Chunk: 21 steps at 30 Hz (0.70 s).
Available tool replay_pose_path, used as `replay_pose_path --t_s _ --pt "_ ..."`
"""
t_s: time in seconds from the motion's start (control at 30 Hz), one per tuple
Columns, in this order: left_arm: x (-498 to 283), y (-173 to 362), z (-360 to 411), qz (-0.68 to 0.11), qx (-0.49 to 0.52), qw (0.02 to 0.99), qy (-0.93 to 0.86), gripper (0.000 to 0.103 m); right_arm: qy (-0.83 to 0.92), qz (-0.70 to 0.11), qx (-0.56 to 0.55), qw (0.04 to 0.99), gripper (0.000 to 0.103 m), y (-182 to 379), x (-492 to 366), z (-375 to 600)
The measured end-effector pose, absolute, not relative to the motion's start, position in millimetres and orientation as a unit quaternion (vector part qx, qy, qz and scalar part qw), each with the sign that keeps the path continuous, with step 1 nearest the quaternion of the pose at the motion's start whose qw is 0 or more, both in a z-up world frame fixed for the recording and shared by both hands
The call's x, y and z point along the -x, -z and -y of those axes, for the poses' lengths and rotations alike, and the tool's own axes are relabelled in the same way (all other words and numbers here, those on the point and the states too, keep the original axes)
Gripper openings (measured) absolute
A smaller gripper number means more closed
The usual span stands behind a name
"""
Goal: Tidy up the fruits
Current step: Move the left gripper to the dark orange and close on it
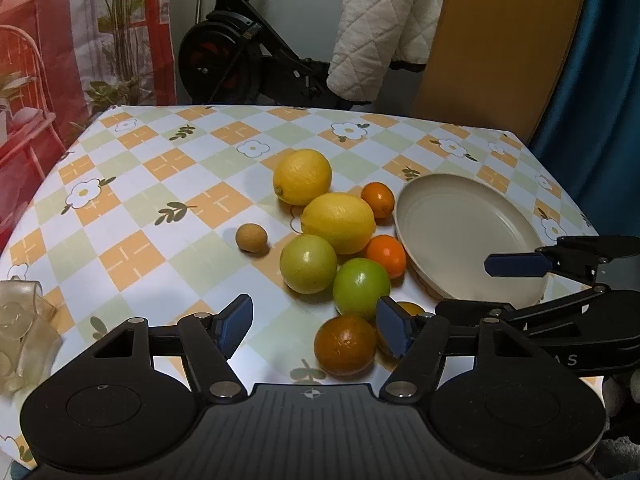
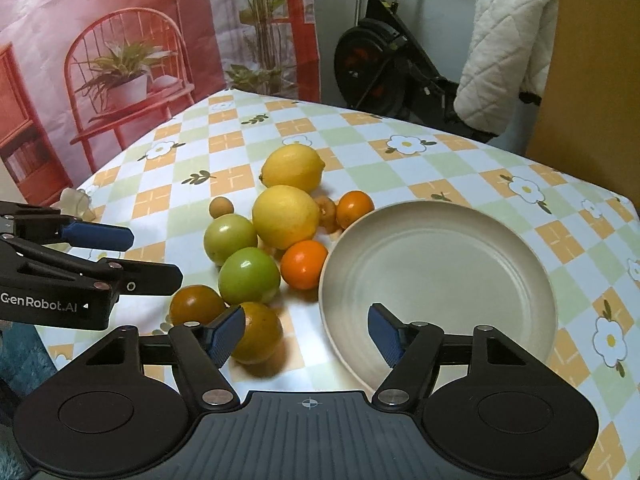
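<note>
On the counter [image 2: 460, 152], under a glossy checked cloth with flowers, we are looking at a cluster of smooth round fruits just left of a shallow beige plate [image 2: 438, 268] that is holding nothing. We are counting two dimpled lemons [image 2: 286, 216], two green tomatoes [image 2: 248, 276], two small oranges [image 2: 304, 264] and two dark orange-brown fruits [image 2: 258, 332]. We are holding both the left hand-held gripper [image 1: 316, 326] and right hand-held gripper [image 2: 306, 330] spread wide, gripping nothing.
</note>
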<state>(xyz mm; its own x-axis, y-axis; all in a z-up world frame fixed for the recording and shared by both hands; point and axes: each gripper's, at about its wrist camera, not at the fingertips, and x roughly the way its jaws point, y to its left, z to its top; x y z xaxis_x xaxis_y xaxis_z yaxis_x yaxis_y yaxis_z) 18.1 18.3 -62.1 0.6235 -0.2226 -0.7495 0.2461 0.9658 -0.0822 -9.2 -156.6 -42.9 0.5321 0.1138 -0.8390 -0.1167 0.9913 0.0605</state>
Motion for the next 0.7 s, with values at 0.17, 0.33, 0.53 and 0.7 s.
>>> replay_pose_path --t_s 0.17,0.33,0.53,0.7 --pt "-20.7 62.7 -11.9 -0.416 -0.015 0.898 0.142 0.068 -0.072 -0.481 0.0 0.874 0.066 44.2 10.4 157.2" --pt "-19.6 62.1 -10.9 -0.414 -0.01 0.898 0.146 0.066 -0.065 -0.484 -0.019 0.872 0.066 45.8 11.2 161.8" --pt "-18.4 62.2 -10.4 -0.416 -0.012 0.897 0.148 0.066 -0.066 -0.488 -0.02 0.87 0.066 47.3 12.0 161.9" --pt "-18.8 61.7 -11.2 -0.415 -0.008 0.898 0.148 0.066 -0.062 -0.485 -0.018 0.872 0.066 46.2 13.8 163.1"
